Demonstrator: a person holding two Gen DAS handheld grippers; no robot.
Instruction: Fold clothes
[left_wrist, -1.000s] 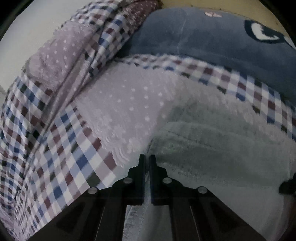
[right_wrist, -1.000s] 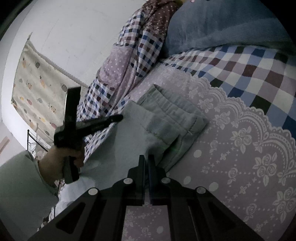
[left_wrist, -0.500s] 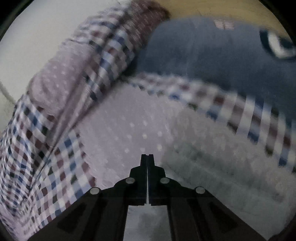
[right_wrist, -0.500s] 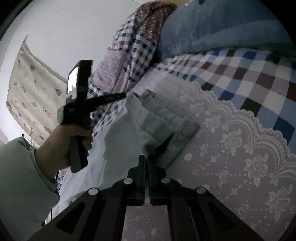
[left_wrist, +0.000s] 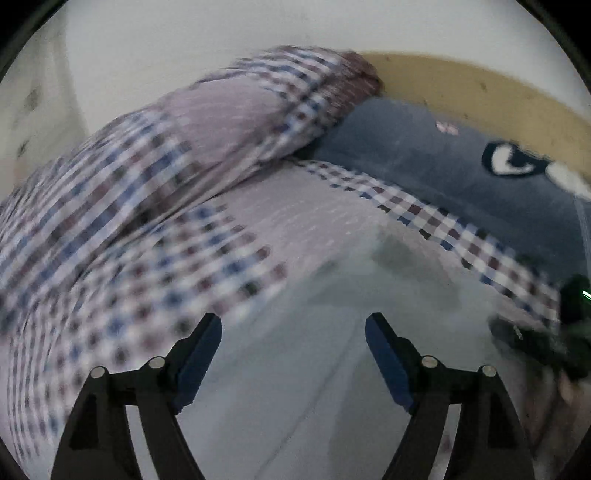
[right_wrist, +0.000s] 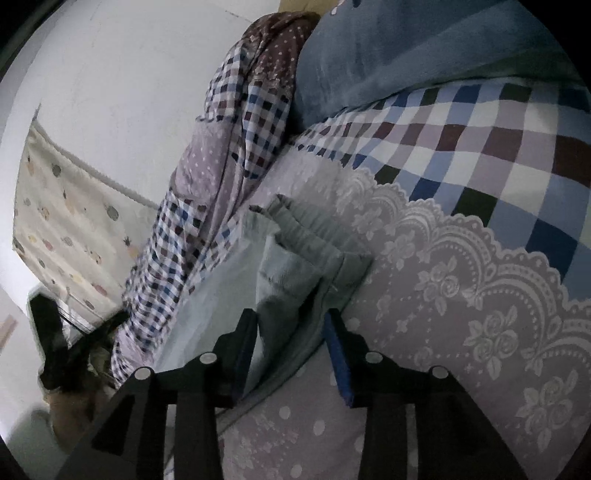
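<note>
Between the spread jaws of the right gripper (right_wrist: 290, 328) lay the folded grey garment (right_wrist: 295, 258) on the bedspread (right_wrist: 461, 295), apparently unpinched. Ahead of the left gripper (left_wrist: 293, 332), its jaws wide apart, pale cloth showed, blurred, probably the same garment.

A home bedroom: checked, lace-edged bedspread (right_wrist: 461, 258), blue pillow (right_wrist: 388, 48), patterned curtain (right_wrist: 62, 229).
</note>
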